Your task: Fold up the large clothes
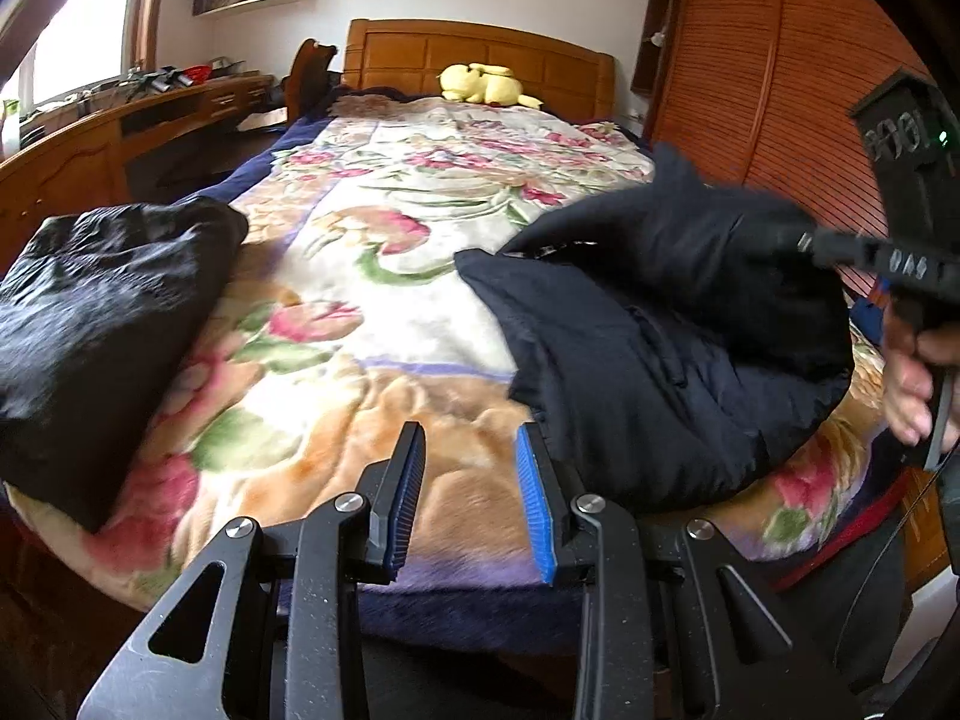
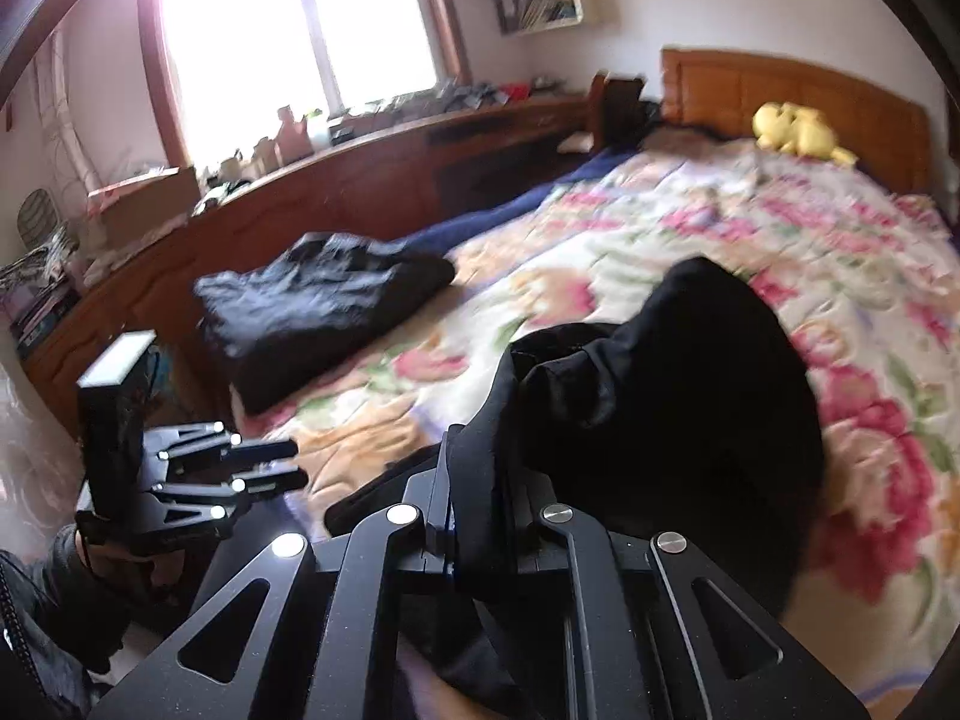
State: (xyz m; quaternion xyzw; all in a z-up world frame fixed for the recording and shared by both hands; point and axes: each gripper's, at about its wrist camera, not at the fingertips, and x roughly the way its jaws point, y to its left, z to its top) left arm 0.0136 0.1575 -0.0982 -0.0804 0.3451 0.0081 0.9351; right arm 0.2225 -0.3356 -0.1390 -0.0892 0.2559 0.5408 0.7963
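While the right gripper (image 2: 474, 516) is clamping a fold of the dark garment (image 1: 660, 348) on the floral blanket (image 1: 336, 276), the left gripper (image 1: 471, 498) is hovering partly open, empty; next, it's needing an edge to grab

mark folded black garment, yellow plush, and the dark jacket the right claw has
folded black garment (image 2: 318, 312), right wrist view, middle of its top face
yellow plush (image 1: 483, 84), left wrist view, its body
dark jacket (image 1: 672, 360), left wrist view, front panel lying on the blanket
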